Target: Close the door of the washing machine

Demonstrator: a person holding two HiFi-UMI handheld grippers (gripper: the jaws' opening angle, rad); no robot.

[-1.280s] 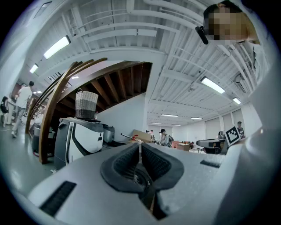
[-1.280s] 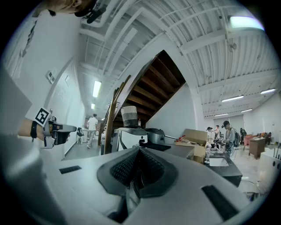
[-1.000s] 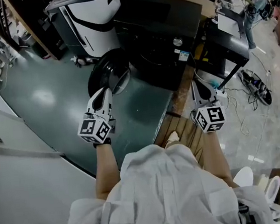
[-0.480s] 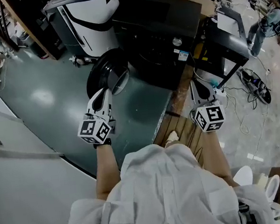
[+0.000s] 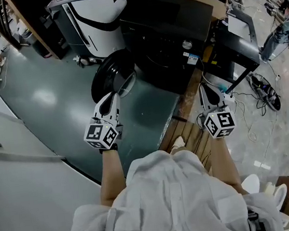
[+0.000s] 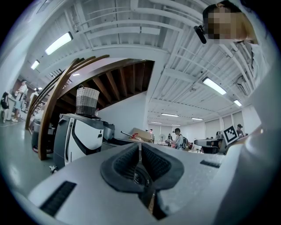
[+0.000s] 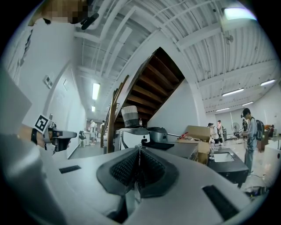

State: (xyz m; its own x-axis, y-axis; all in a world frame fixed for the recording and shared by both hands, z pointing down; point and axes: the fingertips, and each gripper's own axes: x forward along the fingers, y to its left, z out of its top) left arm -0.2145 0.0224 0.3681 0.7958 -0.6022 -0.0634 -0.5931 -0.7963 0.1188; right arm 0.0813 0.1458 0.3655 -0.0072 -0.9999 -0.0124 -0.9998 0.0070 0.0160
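A black front-loading washing machine stands ahead of me in the head view. Its round dark door hangs open toward the left. My left gripper is shut and empty, with its tips at the door's lower edge; I cannot tell whether they touch. My right gripper is also shut and empty, held off the machine's right front corner. In the left gripper view the left gripper has its pads together. The right gripper looks the same in the right gripper view.
A white and black appliance stands left of the washer, with a woven basket on top. A black table is to the right, cables lie on the floor, wooden boards are underfoot. A person stands far right.
Both grippers keep their places and stay shut. The person at the far right has moved down along the picture's right edge.
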